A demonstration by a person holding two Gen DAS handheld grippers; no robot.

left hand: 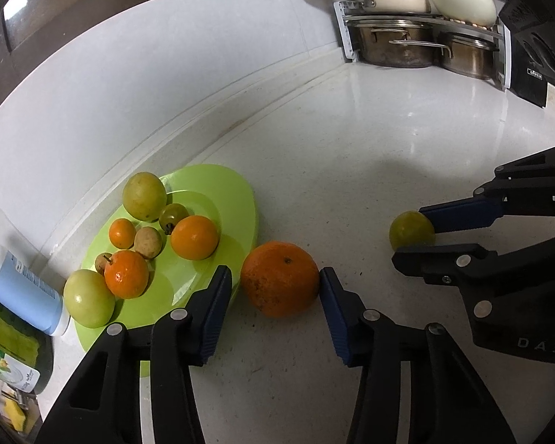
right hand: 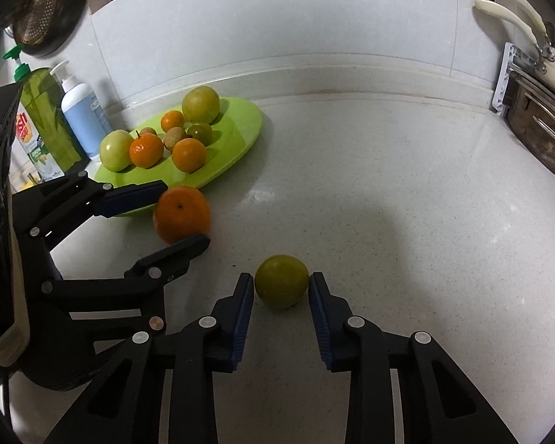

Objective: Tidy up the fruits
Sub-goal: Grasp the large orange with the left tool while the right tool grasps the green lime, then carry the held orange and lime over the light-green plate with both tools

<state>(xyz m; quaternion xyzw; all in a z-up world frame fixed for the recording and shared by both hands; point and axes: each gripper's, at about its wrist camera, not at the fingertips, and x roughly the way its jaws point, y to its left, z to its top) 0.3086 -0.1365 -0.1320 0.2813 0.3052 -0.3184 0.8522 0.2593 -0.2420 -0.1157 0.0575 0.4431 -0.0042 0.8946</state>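
A green plate (left hand: pixel 218 188) (right hand: pixel 240 125) holds several fruits: oranges, green apples and small brownish ones. A large orange (left hand: pixel 279 277) (right hand: pixel 181 212) lies on the counter beside the plate, between the open jaws of my left gripper (left hand: pixel 275 285) (right hand: pixel 181 211); the right pad is at its skin, the left pad stands a little apart. A small green fruit (right hand: pixel 282 281) (left hand: pixel 410 231) lies on the counter between the jaws of my right gripper (right hand: pixel 281 285) (left hand: pixel 414 233), with the pads at its sides.
A blue-white pump bottle (right hand: pixel 79 111) (left hand: pixel 22 288) and a green dish-soap bottle (right hand: pixel 44 118) stand left of the plate. A rack with steel pots and white pans (left hand: pixel 418 37) stands at the back right. The white wall runs behind the counter.
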